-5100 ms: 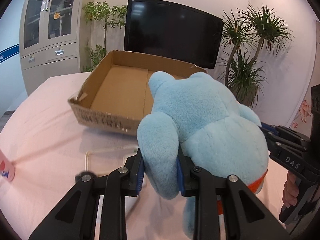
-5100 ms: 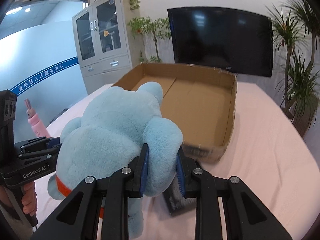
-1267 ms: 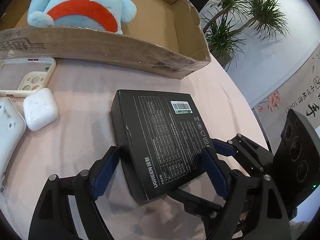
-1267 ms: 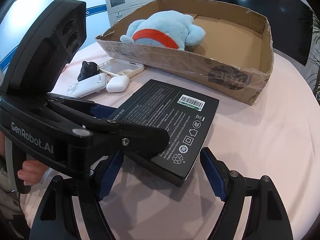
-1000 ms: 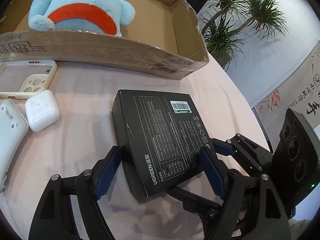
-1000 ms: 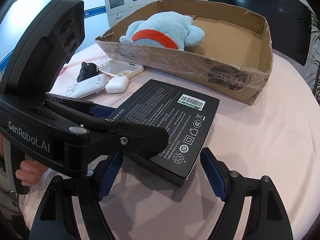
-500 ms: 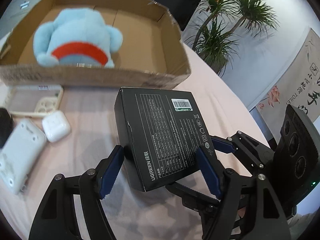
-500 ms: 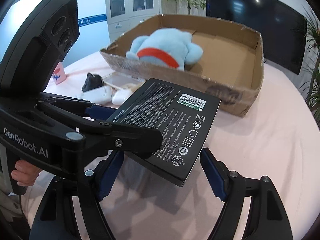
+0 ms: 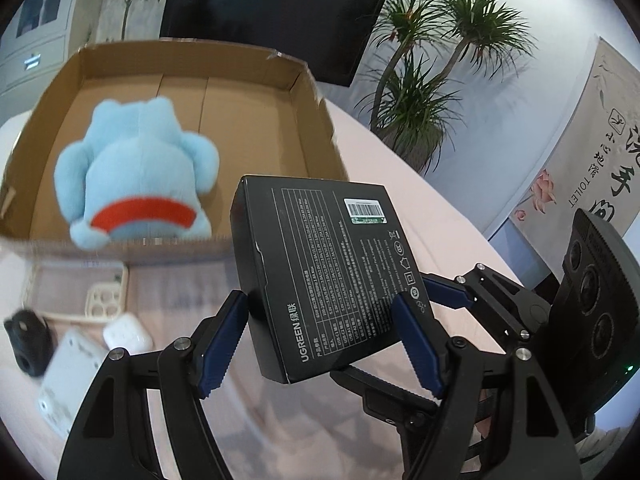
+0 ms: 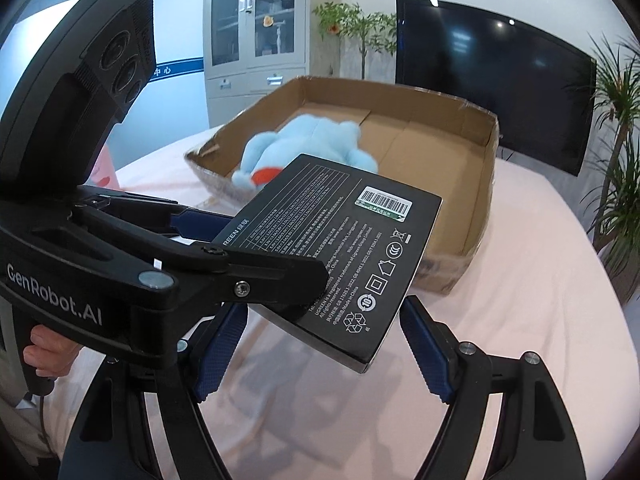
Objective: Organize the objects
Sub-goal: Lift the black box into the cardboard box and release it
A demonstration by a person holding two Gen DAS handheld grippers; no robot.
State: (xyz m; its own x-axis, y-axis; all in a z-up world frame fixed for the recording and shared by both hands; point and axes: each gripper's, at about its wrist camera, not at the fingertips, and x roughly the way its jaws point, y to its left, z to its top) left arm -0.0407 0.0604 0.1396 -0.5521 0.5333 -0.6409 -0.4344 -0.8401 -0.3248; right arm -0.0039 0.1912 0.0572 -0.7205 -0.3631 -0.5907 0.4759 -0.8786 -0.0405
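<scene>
The black UGREEN box (image 9: 328, 276) has come up off the pink tablecloth (image 10: 540, 300) since a second ago and now hangs in the air, in front of the cardboard box's (image 9: 316, 120) near wall. Both grippers carry it together: the left gripper (image 9: 320, 340) has its blue pads clamped wide across the box's near end, and the right gripper (image 10: 320, 344) grips the neighbouring corner the same way, jaws spread far apart on the box's width. Inside the cardboard box lies the light-blue plush toy (image 9: 136, 168), red band showing. On the cloth below sit a white earbud case (image 9: 126, 336), a cream phone case (image 9: 104, 300), a white device (image 9: 68, 380) and a small black object (image 9: 28, 340).
</scene>
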